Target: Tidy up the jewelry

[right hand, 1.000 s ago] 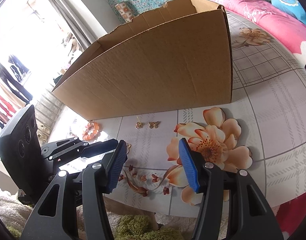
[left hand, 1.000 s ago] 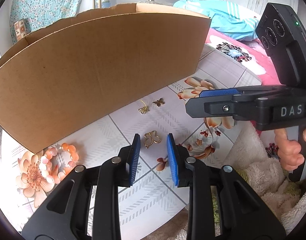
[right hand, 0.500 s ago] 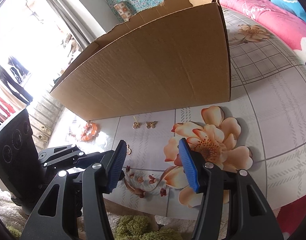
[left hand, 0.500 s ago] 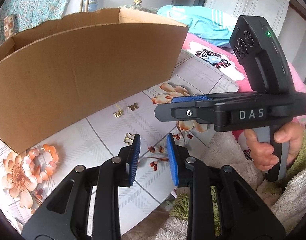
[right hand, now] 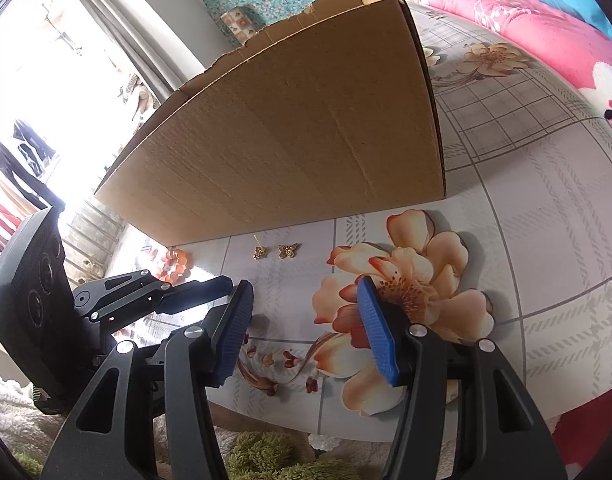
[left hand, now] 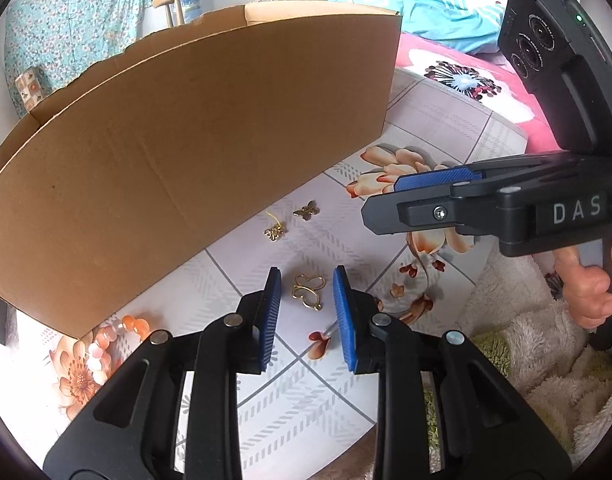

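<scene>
A tall cardboard box (left hand: 194,152) is hiding its own inside and partly screening an orange bead bracelet (left hand: 118,330), while the left gripper (left hand: 306,312), tilted downward, is hovering with jaws apart over a gold butterfly pendant (left hand: 308,290) lying on the tabletop (left hand: 306,400), and the right gripper (right hand: 306,332) is waiting, gaping wider and empty.

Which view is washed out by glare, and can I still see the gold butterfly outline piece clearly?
Right wrist view: the window at left is blown out, bleaching the tabletop near the orange bead bracelet; the butterfly outline piece isn't visible there. Left wrist view: evenly lit and sharp, butterfly outline piece crisp beyond the left gripper; fisheye bends the cardboard box.
</scene>
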